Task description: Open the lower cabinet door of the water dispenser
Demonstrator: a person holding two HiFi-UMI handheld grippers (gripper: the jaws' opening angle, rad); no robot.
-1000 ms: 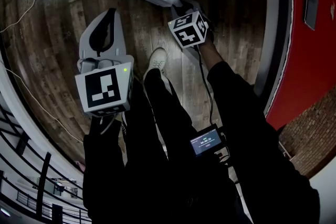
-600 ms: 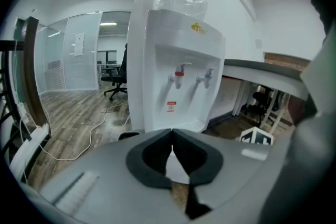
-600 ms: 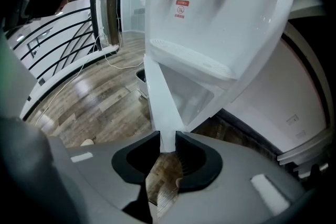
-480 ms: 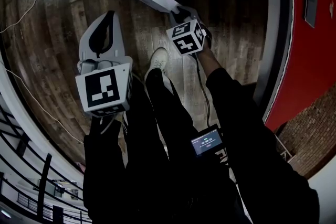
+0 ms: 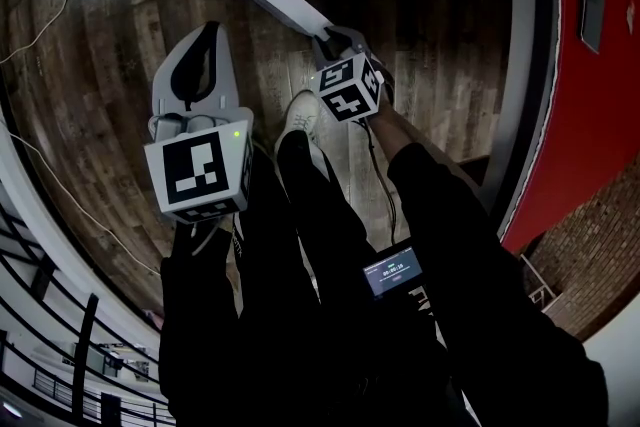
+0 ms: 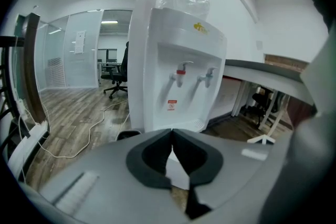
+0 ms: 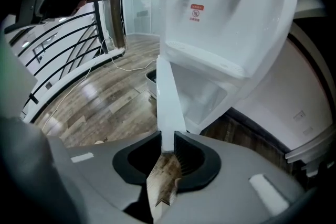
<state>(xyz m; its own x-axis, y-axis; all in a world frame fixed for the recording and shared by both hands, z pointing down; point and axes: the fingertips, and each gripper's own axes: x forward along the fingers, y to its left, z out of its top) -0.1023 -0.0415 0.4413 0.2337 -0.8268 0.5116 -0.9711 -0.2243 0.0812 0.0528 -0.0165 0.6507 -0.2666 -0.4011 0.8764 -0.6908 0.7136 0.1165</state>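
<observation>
Right gripper view: the right gripper [image 7: 168,145] has the free edge of the door [image 7: 169,102] between its jaws. They have just been closing and now pinch that edge from both sides. The door stands swung well out from the water dispenser [image 7: 231,18], and the cabinet [image 7: 207,99] behind it lies open to sight at 1 o'clock.

The opening looks largely done. What is left, I judge, is a little more swing, if any, and then letting go.

In the head view the door runs from the dispenser at 12 o'clock down to the grip near centre. Bare floor [image 5: 90,75] at 9 o'clock gives room to swing wider, though a cable [image 5: 45,15] trails there. The person's shoe [image 5: 298,118] sits just below the grip, at 6 o'clock from it.

The left gripper [image 6: 171,136] is idle, jaws together with nothing between them.
</observation>
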